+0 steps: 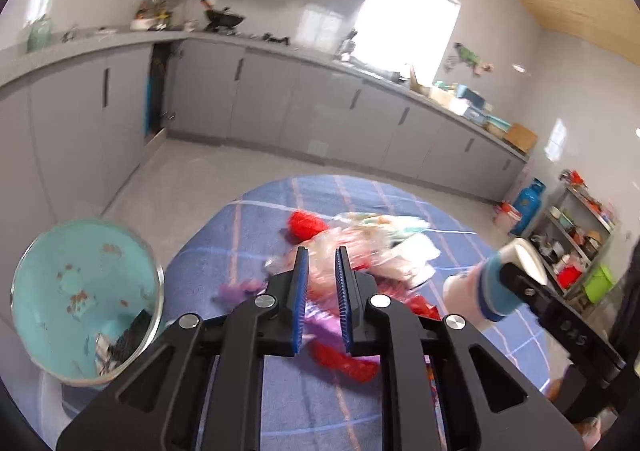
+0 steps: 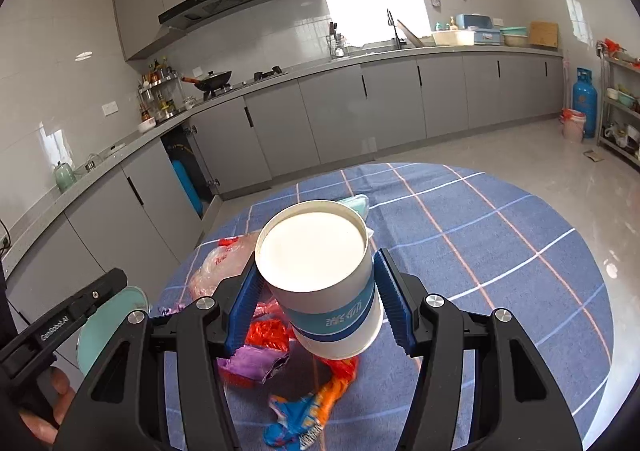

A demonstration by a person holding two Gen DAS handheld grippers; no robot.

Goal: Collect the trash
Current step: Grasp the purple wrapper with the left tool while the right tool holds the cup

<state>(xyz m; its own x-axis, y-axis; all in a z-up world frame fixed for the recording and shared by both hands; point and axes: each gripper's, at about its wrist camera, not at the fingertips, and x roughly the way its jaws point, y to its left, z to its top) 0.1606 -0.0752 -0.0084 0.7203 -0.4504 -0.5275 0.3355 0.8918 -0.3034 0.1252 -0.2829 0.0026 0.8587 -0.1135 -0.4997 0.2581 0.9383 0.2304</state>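
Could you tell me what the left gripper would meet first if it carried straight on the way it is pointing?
Most likely the clear plastic bag in the trash pile: the left gripper points straight at it, though blur leaves depth uncertain.

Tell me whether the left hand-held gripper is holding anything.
No, the left hand-held gripper is open and empty above the wrappers.

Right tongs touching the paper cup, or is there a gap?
Touching. In the right wrist view, both blue pads press against the sides of the paper cup, which the right tongs hold tilted above the table's wrappers.
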